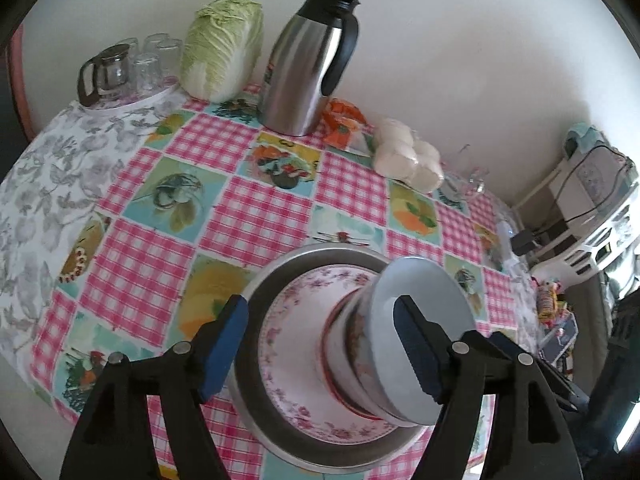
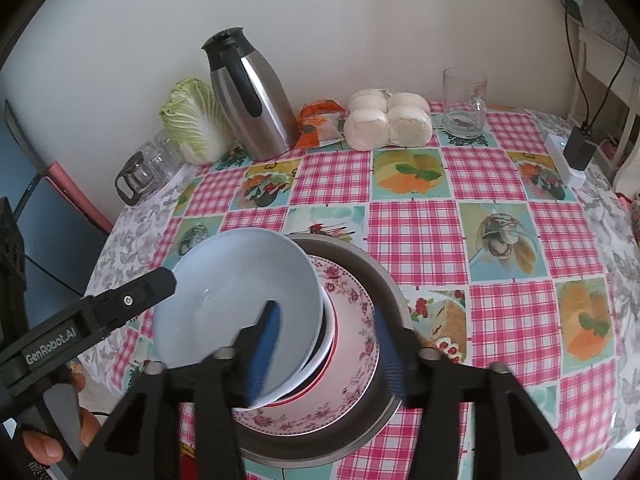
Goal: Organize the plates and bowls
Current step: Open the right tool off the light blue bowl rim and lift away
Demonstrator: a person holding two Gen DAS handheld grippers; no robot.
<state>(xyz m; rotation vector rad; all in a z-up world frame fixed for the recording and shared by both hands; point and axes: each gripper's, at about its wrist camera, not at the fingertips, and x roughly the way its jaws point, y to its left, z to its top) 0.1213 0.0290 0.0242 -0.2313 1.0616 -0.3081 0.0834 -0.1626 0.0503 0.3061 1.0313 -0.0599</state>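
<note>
Claws (image 1: 320,344) (image 2: 328,344) of ours both stand wide, pads off the pale blue bowl (image 2: 240,300) topping the stack in the metal pan (image 2: 384,276).

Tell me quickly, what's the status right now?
Both grippers open, left, right. Pale blue bowl tops stacked bowls on floral plate, released. Nothing in the way.
</note>
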